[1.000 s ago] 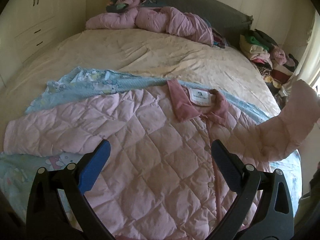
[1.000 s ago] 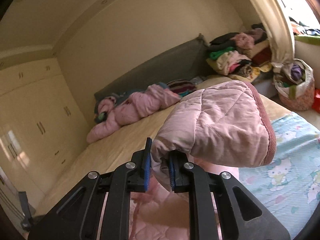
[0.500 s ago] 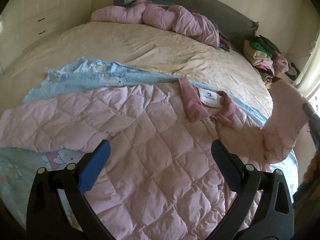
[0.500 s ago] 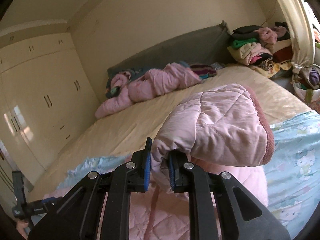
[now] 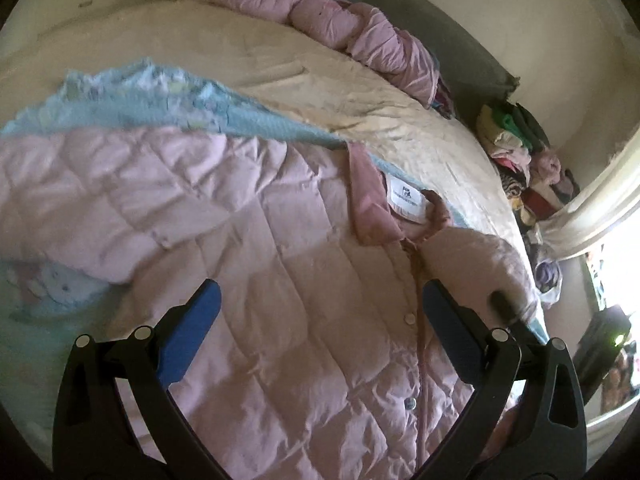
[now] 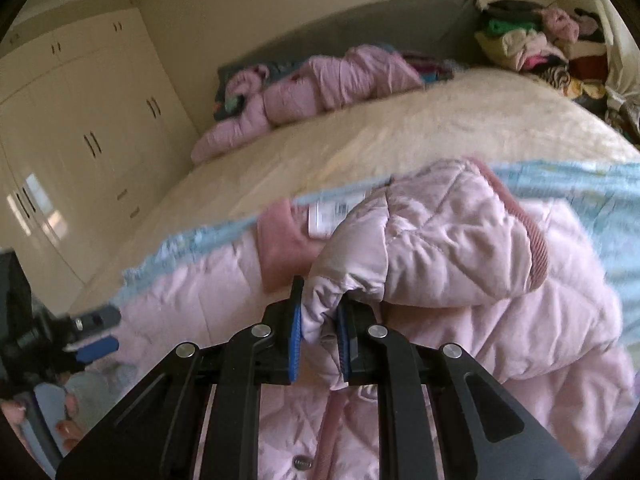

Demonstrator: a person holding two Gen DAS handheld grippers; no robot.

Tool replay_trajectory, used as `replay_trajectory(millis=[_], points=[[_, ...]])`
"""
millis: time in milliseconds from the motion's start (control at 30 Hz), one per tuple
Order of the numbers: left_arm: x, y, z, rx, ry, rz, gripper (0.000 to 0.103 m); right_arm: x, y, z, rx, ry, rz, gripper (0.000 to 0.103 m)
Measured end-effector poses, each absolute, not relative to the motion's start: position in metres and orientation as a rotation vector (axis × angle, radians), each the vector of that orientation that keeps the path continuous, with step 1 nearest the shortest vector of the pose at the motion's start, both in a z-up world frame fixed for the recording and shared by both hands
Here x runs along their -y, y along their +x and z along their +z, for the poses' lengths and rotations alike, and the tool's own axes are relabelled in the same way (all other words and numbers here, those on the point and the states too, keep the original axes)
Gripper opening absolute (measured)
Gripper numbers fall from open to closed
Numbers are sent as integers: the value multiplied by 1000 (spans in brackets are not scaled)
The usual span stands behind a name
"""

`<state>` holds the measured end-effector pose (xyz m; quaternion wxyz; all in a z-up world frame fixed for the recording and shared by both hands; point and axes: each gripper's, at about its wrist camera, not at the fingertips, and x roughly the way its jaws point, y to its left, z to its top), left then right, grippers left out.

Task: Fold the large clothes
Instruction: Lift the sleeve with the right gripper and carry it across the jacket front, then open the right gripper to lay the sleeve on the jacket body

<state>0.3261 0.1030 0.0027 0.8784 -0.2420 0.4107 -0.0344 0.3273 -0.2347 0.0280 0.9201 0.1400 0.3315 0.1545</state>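
Note:
A large pink quilted jacket lies front up on a light blue cartoon-print blanket on the bed, collar and white label towards the headboard. My left gripper is open and empty, hovering over the jacket's chest. My right gripper is shut on the jacket's right sleeve near its ribbed cuff and holds it folded over the chest, just below the collar. The sleeve also shows in the left wrist view. The left gripper shows at the left edge of the right wrist view.
A crumpled pink padded garment lies by the grey headboard. A pile of folded clothes sits at the bed's far right. Cream wardrobes line the left wall. A window with curtain is on the right.
My right gripper has carried the sleeve down and leftwards, from raised in the air to over the jacket's chest near the collar. My left gripper has moved closer over the jacket, still open.

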Motion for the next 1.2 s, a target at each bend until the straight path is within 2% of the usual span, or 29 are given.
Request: replay_trajectory(millis=[200, 300, 333, 400, 467, 500, 533, 600, 900, 1200], points=[[-108, 331, -21, -891, -523, -80, 95, 223, 321, 2, -771, 338, 344, 24], [-116, 330, -24, -898, -535, -78, 94, 235, 313, -1, -782, 446, 326, 45], [-119, 330, -24, -895, -545, -83, 95, 240, 310, 0, -770, 493, 312, 56], [-125, 330, -24, -888, -563, -91, 95, 250, 303, 3, -729, 542, 244, 62], [-133, 329, -25, -882, -577, -88, 95, 258, 302, 6, -696, 583, 214, 58], [-136, 329, -25, -882, -584, -84, 95, 263, 304, 7, -689, 613, 207, 39], [-141, 329, -25, -879, -598, -80, 95, 264, 305, 9, -682, 626, 212, 31], [-149, 327, -24, -868, -627, -85, 95, 258, 307, 18, -662, 594, 237, 28], [-172, 326, -18, -815, -724, -107, 94, 183, 303, 47, -602, 218, 361, 26], [-174, 333, -29, -807, -835, -191, 94, 119, 298, 18, -684, -32, 489, 26]])
